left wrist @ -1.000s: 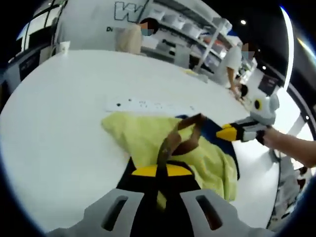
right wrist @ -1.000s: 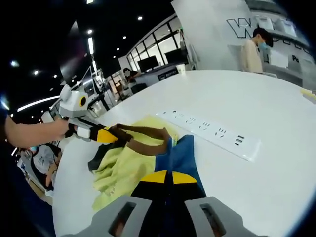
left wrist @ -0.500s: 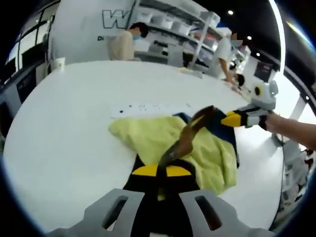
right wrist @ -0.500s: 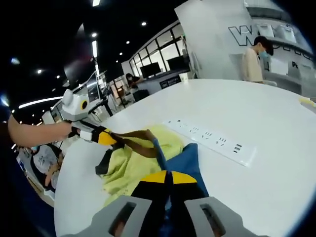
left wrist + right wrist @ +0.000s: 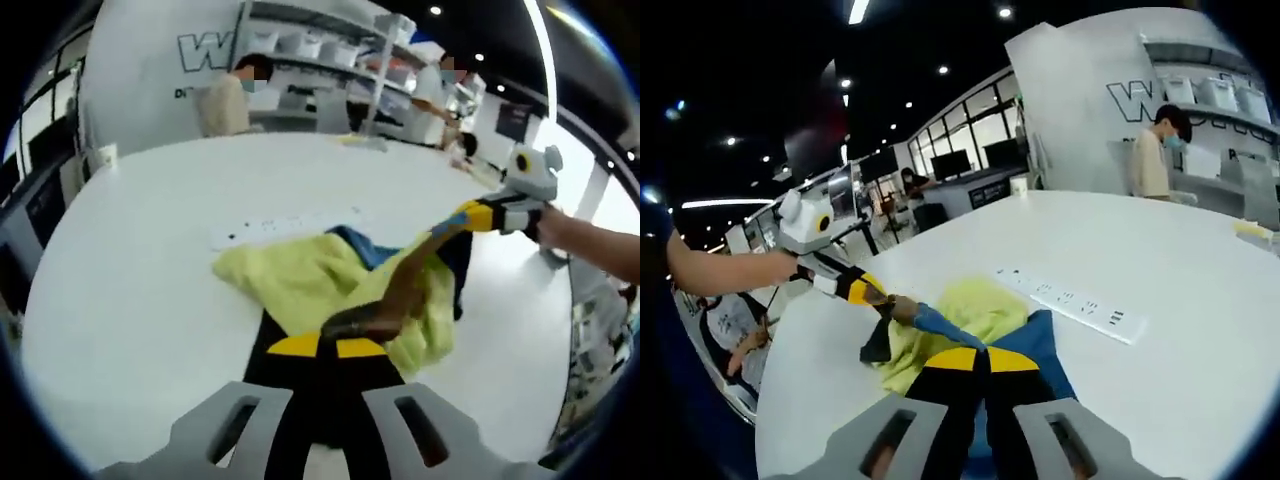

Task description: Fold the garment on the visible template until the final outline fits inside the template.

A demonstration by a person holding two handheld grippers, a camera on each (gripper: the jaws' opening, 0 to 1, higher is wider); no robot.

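Observation:
A yellow-green garment (image 5: 300, 280) with a brown band (image 5: 400, 290) and blue and black parts lies bunched on the white table (image 5: 130, 280). My left gripper (image 5: 320, 345) is shut on the brown band, which runs taut up to my right gripper (image 5: 470, 215), held by a hand at the right. In the right gripper view, my right gripper (image 5: 977, 358) is shut on the garment's blue edge (image 5: 945, 325), and the left gripper (image 5: 862, 287) holds the band at the left. The yellow-green cloth (image 5: 975, 305) sags between them. I cannot make out a template under the cloth.
A white power strip (image 5: 280, 222) lies just beyond the garment, also seen as the power strip (image 5: 1070, 305). A paper cup (image 5: 105, 155) stands near the far table edge. People stand by shelves behind the table. Open table surface (image 5: 1200, 300) lies all around.
The brown band, a slack loop one second ago, is now pulled straight between the two grippers. The garment's near side has lifted off the table and bunched closer together.

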